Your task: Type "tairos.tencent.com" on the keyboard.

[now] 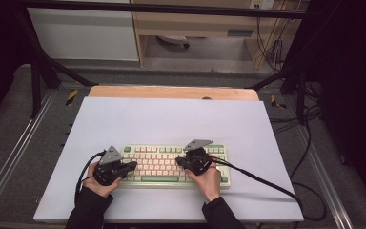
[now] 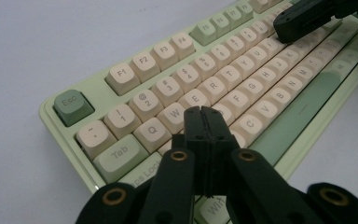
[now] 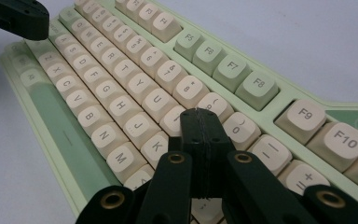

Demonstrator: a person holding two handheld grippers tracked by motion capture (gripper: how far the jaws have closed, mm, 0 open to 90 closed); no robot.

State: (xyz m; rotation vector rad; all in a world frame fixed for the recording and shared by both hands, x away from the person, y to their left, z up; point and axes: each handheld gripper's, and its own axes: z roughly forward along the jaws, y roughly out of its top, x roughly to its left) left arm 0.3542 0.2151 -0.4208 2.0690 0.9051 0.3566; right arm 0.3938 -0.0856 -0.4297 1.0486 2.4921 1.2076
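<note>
Pale green keyboard (image 1: 171, 164), rounded cream keycaps, 2 closed black grippers (image 2: 204, 112) (image 3: 199, 114)

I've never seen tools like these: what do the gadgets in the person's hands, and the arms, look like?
Each hand holds a chunky black gripper: the left gripper and the right gripper. Each carries a grey three-cornered plate on top, trails a black cable and has two black jaws on arms with brass-coloured pivot rings. The sleeves are dark.
</note>
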